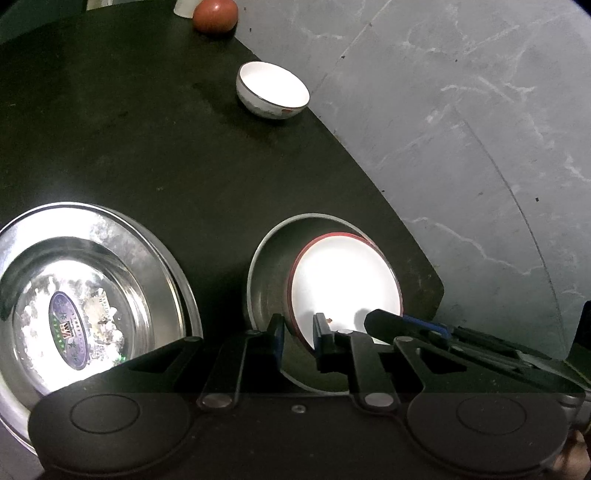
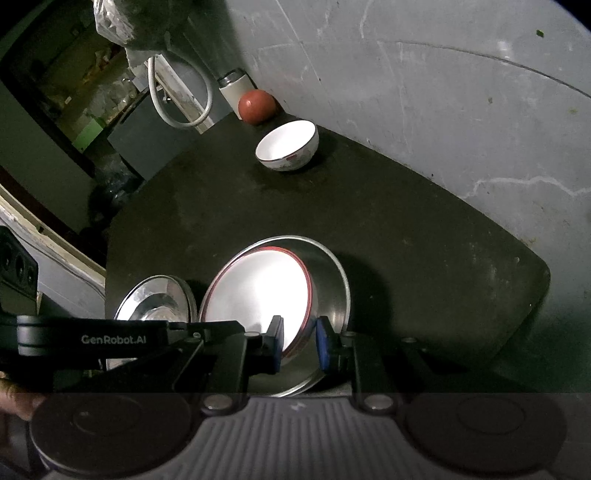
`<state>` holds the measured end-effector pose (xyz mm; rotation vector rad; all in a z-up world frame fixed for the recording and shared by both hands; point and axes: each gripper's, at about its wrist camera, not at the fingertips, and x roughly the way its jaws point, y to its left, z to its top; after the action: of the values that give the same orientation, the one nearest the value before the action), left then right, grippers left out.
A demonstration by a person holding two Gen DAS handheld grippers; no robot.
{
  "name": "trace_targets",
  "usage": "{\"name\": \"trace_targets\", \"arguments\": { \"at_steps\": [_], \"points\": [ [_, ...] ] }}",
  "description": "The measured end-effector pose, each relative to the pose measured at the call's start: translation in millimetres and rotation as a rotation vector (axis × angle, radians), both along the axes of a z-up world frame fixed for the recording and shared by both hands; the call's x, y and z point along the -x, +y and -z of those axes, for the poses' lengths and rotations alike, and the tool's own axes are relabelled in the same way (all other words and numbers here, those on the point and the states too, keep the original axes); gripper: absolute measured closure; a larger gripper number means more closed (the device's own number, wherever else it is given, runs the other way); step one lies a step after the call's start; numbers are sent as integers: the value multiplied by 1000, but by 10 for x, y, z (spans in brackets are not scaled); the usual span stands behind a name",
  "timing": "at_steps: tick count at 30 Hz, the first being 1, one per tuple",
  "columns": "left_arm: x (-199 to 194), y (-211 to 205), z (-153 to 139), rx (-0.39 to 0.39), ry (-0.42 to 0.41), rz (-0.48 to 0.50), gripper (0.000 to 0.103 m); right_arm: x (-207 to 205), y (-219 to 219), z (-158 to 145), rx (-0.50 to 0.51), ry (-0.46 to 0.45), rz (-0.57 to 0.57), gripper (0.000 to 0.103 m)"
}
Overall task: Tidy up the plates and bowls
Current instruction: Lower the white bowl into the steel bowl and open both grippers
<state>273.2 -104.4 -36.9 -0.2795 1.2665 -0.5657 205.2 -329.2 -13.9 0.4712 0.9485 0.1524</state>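
On the dark table point(image 1: 129, 147), a white red-rimmed plate point(image 1: 343, 280) leans tilted in a steel pan point(image 1: 266, 266); the left gripper point(image 1: 298, 332) and right gripper point(image 2: 300, 341) both clamp its near rim between their fingers.

2 steel dishes point(image 1: 92, 295) point(image 1: 266, 280), 1 red-rimmed white plate point(image 1: 343, 280), 1 white bowl point(image 1: 273, 88), 1 brown-red ball point(image 1: 216, 14), 1 white cup point(image 2: 234, 90).

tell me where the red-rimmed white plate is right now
The red-rimmed white plate sits tilted inside the small steel pan near the dark table's front edge, right of the large steel dish, with both tongs at its near rim.
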Motion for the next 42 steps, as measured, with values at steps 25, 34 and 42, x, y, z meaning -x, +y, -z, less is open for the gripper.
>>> {"name": "trace_targets", "arguments": {
  "at_steps": [25,34,42],
  "points": [
    [-81,-126,-15,-75,27,23,83,-104,42,-5,51,42,-22,81],
    [-78,-147,-59,-70,34,30,68,-88,25,-37,64,29,-19,80],
    [-142,-68,-237,-35,-7,1,45,-46,-25,-125,71,-22,-5,66]
  ]
}}
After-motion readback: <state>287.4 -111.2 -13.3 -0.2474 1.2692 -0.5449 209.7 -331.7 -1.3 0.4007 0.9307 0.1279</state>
